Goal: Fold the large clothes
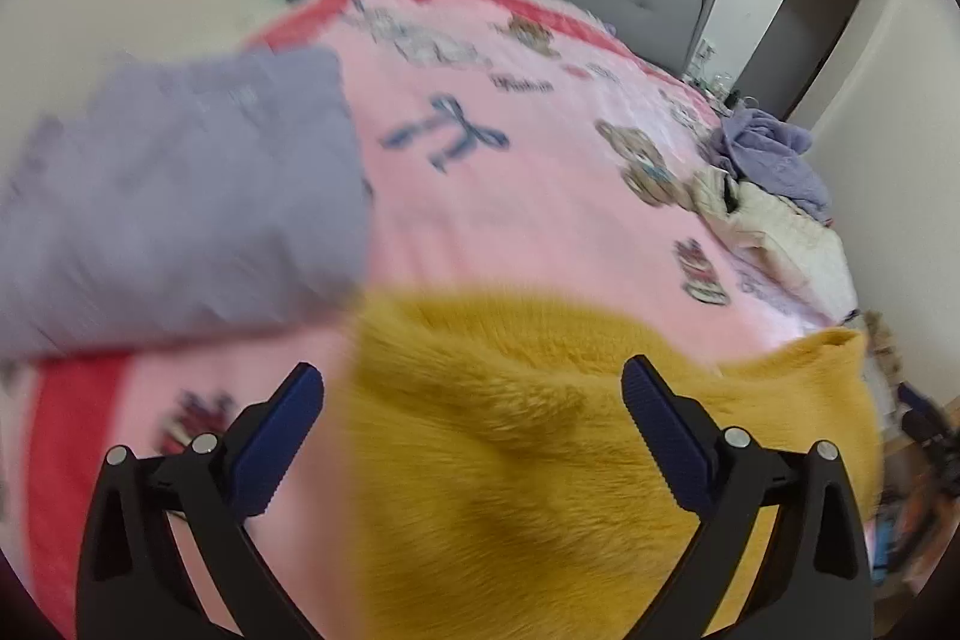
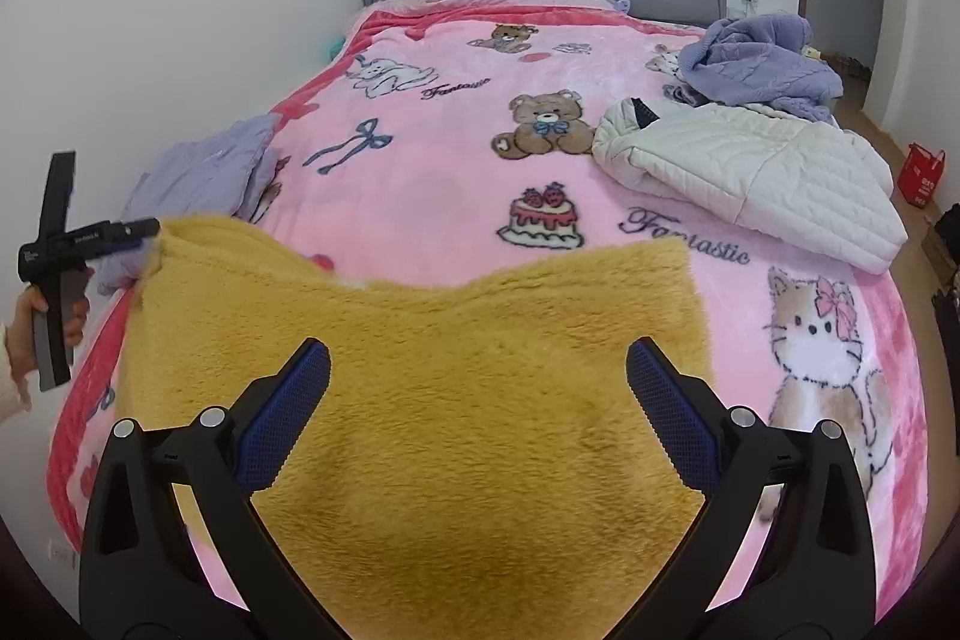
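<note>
two claws are over a fuzzy yellow garment (image 2: 420, 400) that lies flat on the bed (image 2: 432, 196), low in the middle of the frame. the right claw (image 2: 478, 382) is wide open and holds nothing. the left claw (image 1: 472, 403) is wide open too, near the yellow cloth's left edge, and grips nothing in its own view. a folded purple garment (image 2: 210, 166) sits at the left of the frame. a white jacket (image 2: 750, 172) and a purple sweater (image 2: 762, 58) wait at the upper right. i think the fold is only starting. next, each claw needs to come down and pinch an edge or a corner.
</note>
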Demonstrator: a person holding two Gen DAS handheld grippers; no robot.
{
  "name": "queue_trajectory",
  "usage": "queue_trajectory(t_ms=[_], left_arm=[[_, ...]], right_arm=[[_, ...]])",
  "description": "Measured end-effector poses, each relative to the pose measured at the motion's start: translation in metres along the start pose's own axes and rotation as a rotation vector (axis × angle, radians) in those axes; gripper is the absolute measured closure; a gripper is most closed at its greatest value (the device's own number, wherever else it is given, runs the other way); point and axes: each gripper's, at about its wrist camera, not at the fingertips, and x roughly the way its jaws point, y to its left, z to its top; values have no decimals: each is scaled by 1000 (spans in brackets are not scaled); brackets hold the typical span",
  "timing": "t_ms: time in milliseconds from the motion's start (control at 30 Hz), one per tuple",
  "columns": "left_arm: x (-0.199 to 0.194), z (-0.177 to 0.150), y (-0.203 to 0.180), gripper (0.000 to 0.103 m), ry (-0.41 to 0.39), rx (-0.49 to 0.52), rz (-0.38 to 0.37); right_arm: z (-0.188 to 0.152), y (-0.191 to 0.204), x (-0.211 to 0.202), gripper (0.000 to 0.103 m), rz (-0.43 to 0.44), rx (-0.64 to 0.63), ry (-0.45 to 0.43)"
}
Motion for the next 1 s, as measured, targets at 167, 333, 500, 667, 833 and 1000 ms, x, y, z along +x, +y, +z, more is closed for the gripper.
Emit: queue_trajectory(t_ms=[167,333,500,667,833,1000], left_arm=[[-13,6,11,5,4,-28,-41],[-18,-8,-24,5,13,27,-34],[-10,-50,-71,5,95,31,-174],[22,-93,-90,5,172,73,-100],[50,-107,-81,4,189,36,-90],[62,-105,-91,4,190,90,-18]], right_arm=[[-4,8,-4,8,-3,-3,-7],[-5,12,-4,8,10,-7,-11],[-15,27,-4,18,82,-104,20],[-38,38,12,18,46,-231,88],[-68,12,49,18,-2,-204,187],[-74,0,63,17,12,-143,179]])
